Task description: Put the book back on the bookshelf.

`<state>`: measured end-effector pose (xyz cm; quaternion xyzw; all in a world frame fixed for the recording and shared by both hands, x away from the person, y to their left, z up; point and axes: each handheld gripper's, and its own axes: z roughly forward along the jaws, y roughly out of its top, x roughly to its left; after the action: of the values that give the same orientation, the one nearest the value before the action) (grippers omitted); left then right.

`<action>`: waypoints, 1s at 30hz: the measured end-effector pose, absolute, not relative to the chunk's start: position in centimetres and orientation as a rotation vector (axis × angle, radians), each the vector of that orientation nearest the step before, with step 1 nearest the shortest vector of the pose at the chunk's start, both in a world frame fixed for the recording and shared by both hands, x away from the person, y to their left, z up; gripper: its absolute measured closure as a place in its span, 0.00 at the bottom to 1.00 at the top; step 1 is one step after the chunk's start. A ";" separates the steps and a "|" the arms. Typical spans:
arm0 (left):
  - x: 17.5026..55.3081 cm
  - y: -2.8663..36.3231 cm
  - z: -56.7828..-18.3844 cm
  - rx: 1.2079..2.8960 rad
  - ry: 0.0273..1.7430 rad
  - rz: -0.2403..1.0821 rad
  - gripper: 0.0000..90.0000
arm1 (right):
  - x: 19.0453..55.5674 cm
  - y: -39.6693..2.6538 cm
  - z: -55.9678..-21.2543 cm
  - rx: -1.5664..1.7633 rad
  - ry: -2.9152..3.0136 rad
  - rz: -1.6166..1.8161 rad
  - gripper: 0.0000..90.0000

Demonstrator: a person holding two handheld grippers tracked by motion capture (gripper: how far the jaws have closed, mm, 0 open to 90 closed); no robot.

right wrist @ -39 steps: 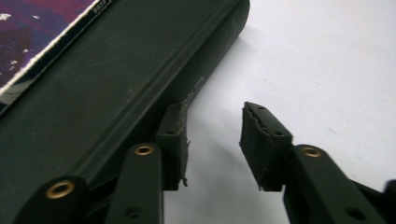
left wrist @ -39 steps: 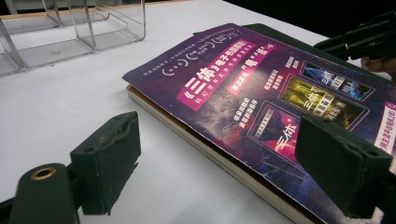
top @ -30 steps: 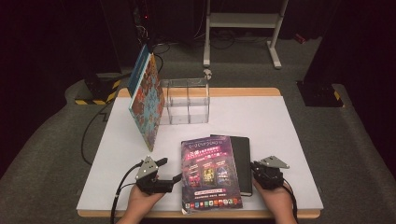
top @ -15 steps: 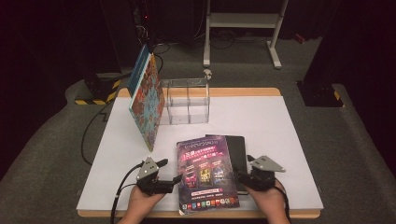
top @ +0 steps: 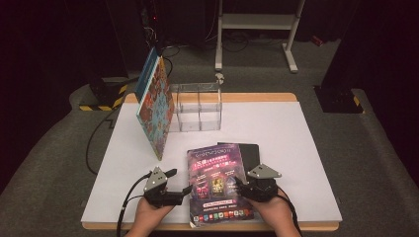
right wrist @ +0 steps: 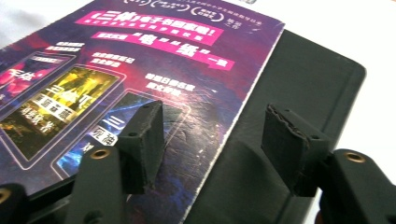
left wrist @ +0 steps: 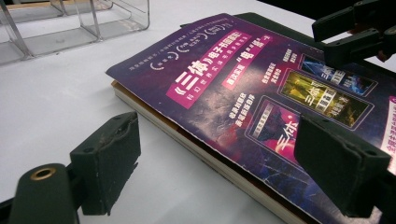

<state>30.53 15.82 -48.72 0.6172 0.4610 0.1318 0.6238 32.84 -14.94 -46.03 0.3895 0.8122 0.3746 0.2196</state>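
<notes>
Book (top: 216, 185) lies flat on the table (top: 296, 148), its purple cover between both grippers and resting partly on a black book (right wrist: 299, 88). Left gripper (top: 184, 189) stands open at its left edge, one jaw over the cover. Right gripper (top: 238, 183), jaws just opened, straddles the cover's right edge, apparently gripping nothing. Lifting and filing it beside the upright books (top: 154, 106) by the clear rack (top: 197, 106) seems left.
</notes>
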 end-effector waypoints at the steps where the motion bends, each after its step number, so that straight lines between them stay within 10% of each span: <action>1: 30.5 15.8 -48.7 1.412 1.062 0.303 0.17 | 32.8 -15.2 -46.1 1.079 2.230 1.032 0.45; 30: 32.7 11.8 -49.6 1.473 1.226 0.048 0.15 | 32.4 -18.1 -46.7 1.120 2.177 1.150 0.38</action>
<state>32.67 11.75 -49.59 0.6286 0.5234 0.0206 0.5749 32.38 -18.10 -46.66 0.4041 0.7857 0.4152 0.2167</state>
